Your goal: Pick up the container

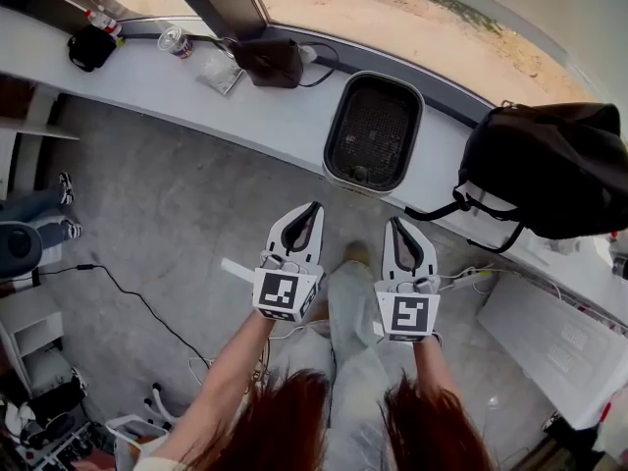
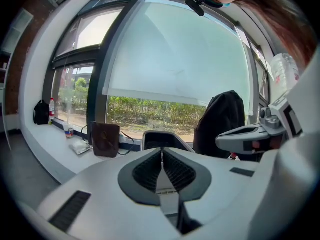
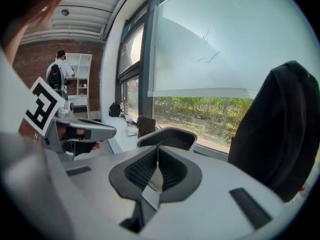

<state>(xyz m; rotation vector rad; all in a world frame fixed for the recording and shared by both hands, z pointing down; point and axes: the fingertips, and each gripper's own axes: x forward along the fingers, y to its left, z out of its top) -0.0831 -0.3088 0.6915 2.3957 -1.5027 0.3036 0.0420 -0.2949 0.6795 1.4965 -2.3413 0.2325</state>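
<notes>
The container [image 1: 373, 130] is a dark rectangular basket with a white rim, standing on the long white window counter [image 1: 147, 81]. Both grippers hang side by side over the floor, short of the counter, and point at the container. My left gripper [image 1: 314, 207] is shut with nothing between its jaws. My right gripper [image 1: 395, 222] is also shut and empty. In the left gripper view the container [image 2: 161, 138] shows just beyond the closed jaw tips [image 2: 161, 151]. In the right gripper view the container [image 3: 167, 135] lies just past the closed tips [image 3: 158, 150].
A black backpack [image 1: 554, 165] sits on the counter right of the container. To its left lie a brown pouch [image 1: 267, 62] with a cable, a plastic packet [image 1: 218, 70], a can [image 1: 175, 40] and a small black bag [image 1: 91, 47]. A cable [image 1: 137, 302] runs over the grey floor.
</notes>
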